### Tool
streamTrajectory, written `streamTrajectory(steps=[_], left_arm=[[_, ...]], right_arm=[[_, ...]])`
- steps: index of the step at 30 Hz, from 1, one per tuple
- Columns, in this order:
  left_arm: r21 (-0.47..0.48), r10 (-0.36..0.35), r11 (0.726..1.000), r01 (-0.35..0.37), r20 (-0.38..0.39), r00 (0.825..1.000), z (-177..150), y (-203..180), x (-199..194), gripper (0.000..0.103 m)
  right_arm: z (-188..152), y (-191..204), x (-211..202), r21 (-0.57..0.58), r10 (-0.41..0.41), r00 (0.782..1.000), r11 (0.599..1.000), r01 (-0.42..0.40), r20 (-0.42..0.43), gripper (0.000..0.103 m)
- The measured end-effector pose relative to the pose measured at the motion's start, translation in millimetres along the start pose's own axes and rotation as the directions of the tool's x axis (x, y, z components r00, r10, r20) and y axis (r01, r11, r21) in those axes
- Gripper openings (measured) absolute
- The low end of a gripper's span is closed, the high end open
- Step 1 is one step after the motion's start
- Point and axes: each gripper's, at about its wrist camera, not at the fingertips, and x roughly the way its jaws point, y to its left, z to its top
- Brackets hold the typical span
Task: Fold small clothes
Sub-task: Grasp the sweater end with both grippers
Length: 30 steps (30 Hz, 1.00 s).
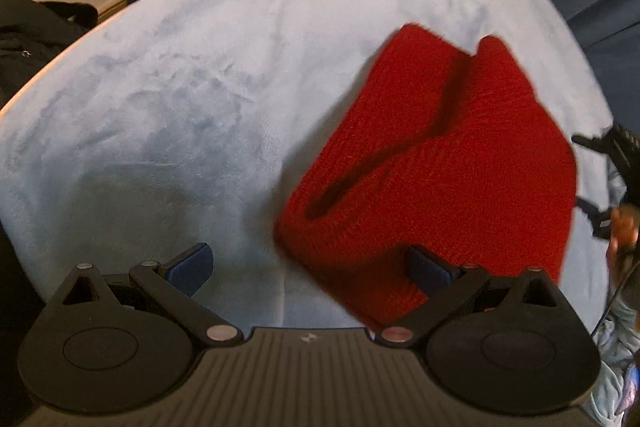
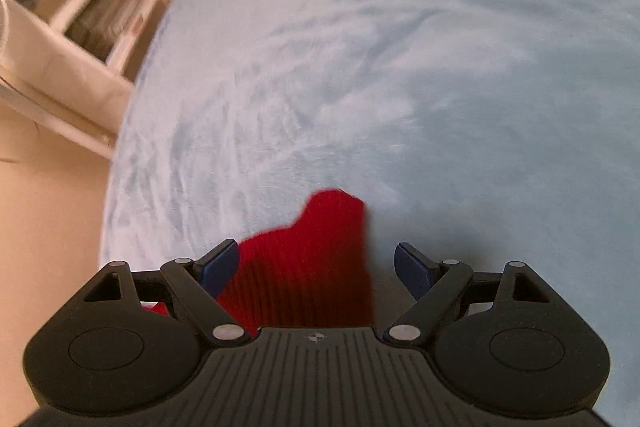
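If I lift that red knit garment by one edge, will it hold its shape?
Probably not: the red knit garment already lies in soft folds, so it should droop. Likely light. Its ribbed knit may cling to the fluffy pale blue blanket when pushed.

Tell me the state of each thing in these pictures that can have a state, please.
Left tool: open, holding nothing.
Right tool: open, holding nothing.
Red knit garment: doubled over, lying loose on the blanket, its opening gaping.
Light blue blanket: spread out, slightly wrinkled.

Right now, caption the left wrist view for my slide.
Open left gripper above a red knit garment on a pale blue fleece blanket.
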Motion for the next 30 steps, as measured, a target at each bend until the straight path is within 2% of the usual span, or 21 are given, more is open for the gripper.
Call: streamTrajectory(steps=[1,2,3,4,5,6,8,9,10,11,13,14,16,18,19,21,22,23,25,28,30], left_arm=[[-0.002,0.013,1.000,-0.013,-0.013,1.000,2.2,-1.4,5.5,0.102],[-0.008,0.013,1.000,-0.013,-0.025,1.000,4.4,-1.9,10.3,0.094],[-0.017,-0.017,1.000,0.017,-0.026,1.000,6.6,-0.9,12.6,0.083],[-0.021,-0.058,0.998,0.058,-0.023,0.998,9.0,-1.4,12.6,0.063],[-0.013,-0.035,0.999,0.035,-0.021,0.999,12.1,-4.9,10.9,0.058],[0.010,-0.022,1.000,0.022,-0.025,0.999,16.3,-9.6,10.1,0.056],[0.082,-0.014,0.996,0.019,-0.054,0.998,32.0,-17.6,14.2,0.050],[0.121,-0.022,0.992,0.031,-0.077,0.997,45.5,-21.9,18.4,0.045],[0.204,-0.044,0.977,0.061,-0.086,0.995,62.5,-33.3,22.1,0.039],[0.284,-0.044,0.957,0.061,-0.069,0.997,79.5,-47.2,23.4,0.038],[0.488,-0.052,0.872,0.045,0.001,0.999,115.0,-92.7,28.5,0.034],[0.549,-0.069,0.834,0.047,0.020,0.997,130.9,-117.1,32.7,0.033],[0.661,-0.120,0.741,0.115,-0.037,0.992,156.6,-173.2,48.0,0.033],[0.736,-0.131,0.657,0.167,-0.107,0.986,164.2,-219.6,65.7,0.032],[0.768,-0.112,0.620,0.163,-0.119,0.987,161.4,-238.3,73.8,0.032],[0.813,-0.086,0.568,0.127,-0.095,0.992,150.2,-254.0,79.2,0.033],[0.832,-0.088,0.544,0.106,-0.069,0.994,145.2,-253.0,76.9,0.033],[0.836,-0.099,0.538,0.103,-0.059,0.993,142.7,-246.9,72.5,0.033],[0.817,-0.125,0.563,0.122,-0.062,0.990,150.4,-225.6,63.2,0.032],[0.773,-0.164,0.613,0.160,-0.073,0.984,161.8,-191.4,46.3,0.029],[0.749,-0.181,0.645,0.152,-0.043,0.983,161.2,-171.9,32.6,0.029]], right_arm=[[5.4,7.3,12.8,-0.028,-0.036,0.999,0.999,0.036,-0.017,0.086],[9.0,13.6,24.2,-0.056,-0.068,0.997,0.996,0.066,-0.031,0.086],[10.5,18.9,32.8,-0.080,-0.081,0.995,0.994,0.077,-0.052,0.079],[10.3,22.5,42.1,-0.111,-0.082,0.992,0.991,0.072,-0.091,0.068],[8.9,24.6,48.0,-0.138,-0.066,0.990,0.989,0.049,-0.121,0.038],[6.8,27.4,50.7,-0.189,-0.077,0.987,0.981,0.049,-0.144,0.032],[2.3,28.9,40.2,-0.306,-0.081,0.988,0.951,0.037,-0.132,0.026],[2.6,22.6,29.9,-0.318,-0.070,0.990,0.948,0.026,-0.126,0.025],[1.9,12.8,16.7,-0.304,-0.062,0.991,0.952,0.024,-0.115,0.024],[-0.5,1.4,2.8,-0.291,-0.057,0.994,0.956,0.027,-0.094,0.023],[-21.0,-31.2,-26.4,-0.228,-0.075,0.996,0.971,0.065,-0.038,0.023],[-38.2,-55.3,-41.0,-0.145,-0.070,0.997,0.987,0.067,-0.014,0.023],[-87.7,-104.0,-68.4,0.085,-0.030,0.999,0.996,0.026,0.044,0.023],[-152.4,-136.3,-86.9,0.321,-0.019,0.993,0.947,-0.018,0.113,0.023],[-185.0,-143.5,-91.6,0.417,-0.017,0.989,0.908,-0.047,0.150,0.023],[-230.4,-144.0,-94.7,0.541,-0.029,0.972,0.834,-0.105,0.233,0.023],[-241.5,-138.7,-95.0,0.565,-0.051,0.962,0.817,-0.114,0.269,0.023],[-244.8,-131.2,-93.6,0.561,-0.086,0.954,0.823,-0.095,0.288,0.023],[-233.1,-119.2,-92.4,0.485,-0.126,0.952,0.874,-0.027,0.279,0.024],[-218.7,-121.5,-95.1,0.441,-0.094,0.964,0.897,-0.026,0.248,0.024],[-211.9,-121.2,-99.1,0.429,-0.073,0.969,0.902,-0.036,0.235,0.027]])
